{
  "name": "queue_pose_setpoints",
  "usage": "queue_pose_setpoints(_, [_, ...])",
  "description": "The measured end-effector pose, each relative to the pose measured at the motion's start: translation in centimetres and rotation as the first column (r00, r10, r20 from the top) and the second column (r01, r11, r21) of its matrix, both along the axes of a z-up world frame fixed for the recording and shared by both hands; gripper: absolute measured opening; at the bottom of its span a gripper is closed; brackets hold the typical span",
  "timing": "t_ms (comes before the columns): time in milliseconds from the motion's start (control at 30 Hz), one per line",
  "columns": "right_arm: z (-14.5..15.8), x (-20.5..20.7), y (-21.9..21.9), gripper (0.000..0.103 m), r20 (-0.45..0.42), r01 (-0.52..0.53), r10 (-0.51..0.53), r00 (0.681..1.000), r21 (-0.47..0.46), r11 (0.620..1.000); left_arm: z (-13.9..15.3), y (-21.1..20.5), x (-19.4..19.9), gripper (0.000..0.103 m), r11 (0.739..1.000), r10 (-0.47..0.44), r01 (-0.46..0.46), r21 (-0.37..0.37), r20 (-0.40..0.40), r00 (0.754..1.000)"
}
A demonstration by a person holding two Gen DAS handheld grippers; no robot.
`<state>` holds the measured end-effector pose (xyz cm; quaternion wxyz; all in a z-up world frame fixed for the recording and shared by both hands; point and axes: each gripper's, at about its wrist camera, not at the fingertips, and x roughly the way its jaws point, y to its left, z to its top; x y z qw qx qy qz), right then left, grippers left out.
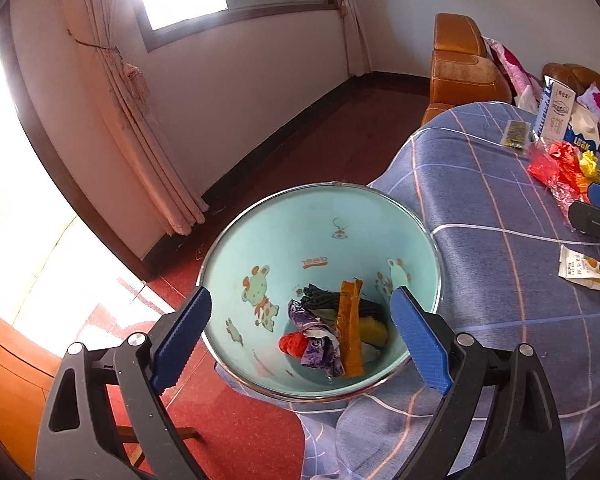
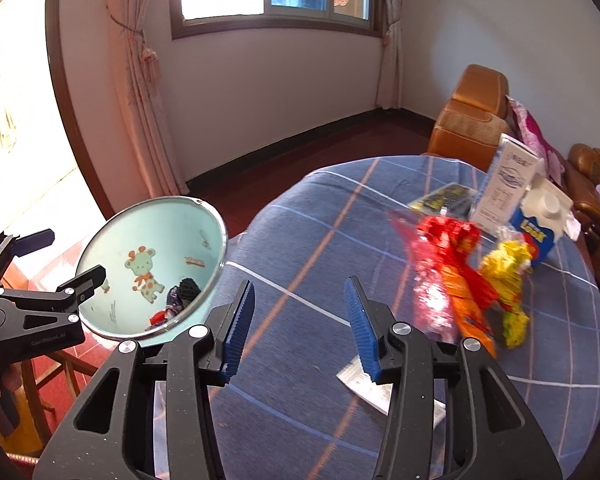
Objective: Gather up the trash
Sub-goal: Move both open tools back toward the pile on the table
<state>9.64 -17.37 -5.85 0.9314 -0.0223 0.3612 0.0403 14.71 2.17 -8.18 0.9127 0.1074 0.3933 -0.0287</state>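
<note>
A light-blue trash bin (image 1: pixel 260 240) with cartoon animals stands beside the table and holds several wrappers (image 1: pixel 336 328). My left gripper (image 1: pixel 300 332) is open and empty above the bin's mouth. My right gripper (image 2: pixel 300 328) is open and empty above the blue checked tablecloth (image 2: pixel 300 240). A white packet (image 2: pixel 364 384) lies on the cloth just under its right finger. A red and orange wrapper (image 2: pixel 448 272) and a yellow crumpled wrapper (image 2: pixel 504 272) lie to its right. The bin also shows in the right wrist view (image 2: pixel 140 232), with the left gripper (image 2: pixel 66 260) over it.
A blue and white carton (image 2: pixel 516 196) and a dark flat packet (image 2: pixel 444 200) sit at the table's far side. Orange sofas (image 2: pixel 472 120) stand behind the table. Red floor, curtains (image 1: pixel 132 120) and a window lie to the left. A wooden chair (image 2: pixel 52 384) is below the bin.
</note>
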Motion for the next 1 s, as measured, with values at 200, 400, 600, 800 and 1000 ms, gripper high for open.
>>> queue_pose_setpoints(200, [-0.6,-3.2,-4.4,0.047,0.016,0.105,-0.104,0.994,-0.061,0.993,-0.9,-3.3,-1.3,0.090,0.996,-0.086,0.086,-0.009,-0.022,0.996])
queue_pose_setpoints(400, [-1.9,-6.1,-9.9,0.047,-0.008,0.212,-0.213,0.977,-0.066,0.975,-1.5,-7.2,-2.4,0.090,0.980,-0.191,0.187,-0.069,-0.046,0.981])
queue_pose_setpoints(600, [-2.7,-7.8,-13.5,0.047,-0.023,0.274,-0.276,0.961,-0.058,0.960,-1.9,-12.3,-3.0,0.089,0.947,-0.309,0.299,-0.119,-0.075,0.948])
queue_pose_setpoints(800, [-3.4,-8.7,-15.2,0.047,-0.036,0.293,-0.295,0.955,-0.045,0.955,-1.7,-17.8,-3.4,0.079,0.909,-0.408,0.396,-0.126,-0.085,0.909])
queue_pose_setpoints(1000, [-3.7,-10.0,-17.4,0.047,-0.043,0.314,-0.316,0.948,-0.034,0.949,-1.5,-22.3,-2.7,0.079,0.886,-0.445,0.420,-0.196,-0.107,0.889])
